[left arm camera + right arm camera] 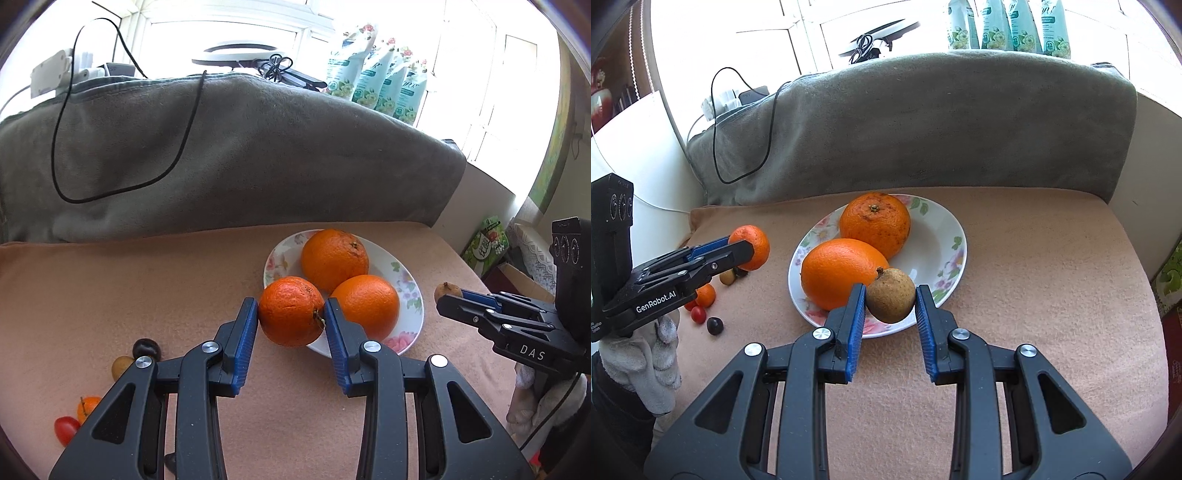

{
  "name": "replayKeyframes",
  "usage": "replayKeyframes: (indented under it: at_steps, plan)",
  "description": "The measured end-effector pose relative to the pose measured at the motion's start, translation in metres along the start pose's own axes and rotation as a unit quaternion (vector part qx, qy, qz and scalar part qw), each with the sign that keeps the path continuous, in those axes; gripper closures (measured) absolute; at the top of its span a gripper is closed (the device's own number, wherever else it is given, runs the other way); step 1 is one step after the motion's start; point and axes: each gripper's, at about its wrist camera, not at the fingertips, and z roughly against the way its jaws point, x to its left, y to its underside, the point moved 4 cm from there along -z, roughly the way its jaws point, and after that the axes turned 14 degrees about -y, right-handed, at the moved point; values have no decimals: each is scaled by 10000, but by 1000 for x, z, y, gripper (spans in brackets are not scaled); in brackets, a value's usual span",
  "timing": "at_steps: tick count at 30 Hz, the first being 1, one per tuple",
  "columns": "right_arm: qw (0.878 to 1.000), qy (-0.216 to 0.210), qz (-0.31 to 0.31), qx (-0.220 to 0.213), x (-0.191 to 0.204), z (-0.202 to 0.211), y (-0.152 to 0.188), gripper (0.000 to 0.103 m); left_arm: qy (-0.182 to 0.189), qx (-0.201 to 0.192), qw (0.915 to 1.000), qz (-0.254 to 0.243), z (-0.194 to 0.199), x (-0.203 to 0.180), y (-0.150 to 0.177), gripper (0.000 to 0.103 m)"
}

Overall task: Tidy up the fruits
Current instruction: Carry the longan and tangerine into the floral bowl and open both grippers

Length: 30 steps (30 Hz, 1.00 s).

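Left wrist view: rough-skinned orange (291,311) clamped between blue pads of left gripper (291,319), held beside near rim of floral plate (413,291); two oranges (334,260) on plate. Right wrist view: brown fruit (891,294) gripped by right gripper (891,301) over plate's near edge. Small fruits (705,308) loose on tan cloth (1034,277), left of plate.

My left gripper (290,315) was matt black plastic with ribbed blue pads (246,345) and shiny metal pivot pins. The orange (290,312) it pinched had dimpled, slightly glossy peel. In my right gripper (891,301), the brown fruit (891,300) looked dull and rough. The plate (942,240) was glossy glazed ceramic; the peach cloth (1034,295) beneath was soft, matt and napped.
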Motion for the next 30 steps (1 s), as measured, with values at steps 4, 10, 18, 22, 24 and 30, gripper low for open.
replayKeyframes:
  at_steps: [4, 10, 18, 22, 24, 30]
  plan:
    - [9999, 36, -110, 15, -12, -7, -6, 75, -19, 64, 10000, 6, -9, -2, -3, 68]
    - [9998, 48, -212, 45, -24, -16, -12, 74, -6, 140, 9999, -39, -20, -7, -8, 68]
    - [9996, 26, -239, 130, -29, -31, -19, 74, 21, 179, 9998, -99, -27, -13, -11, 68]
    - [9995, 26, -269, 162, -30, -36, -19, 74, 41, 184, 9998, -118, -29, -14, -12, 67]
    - [9995, 14, -289, 161, -30, -37, -19, 74, 64, 185, 9997, -116, -29, -13, -13, 67]
    - [9996, 23, -254, 141, -28, -37, -20, 74, 101, 143, 9998, -81, -28, -13, -16, 67]
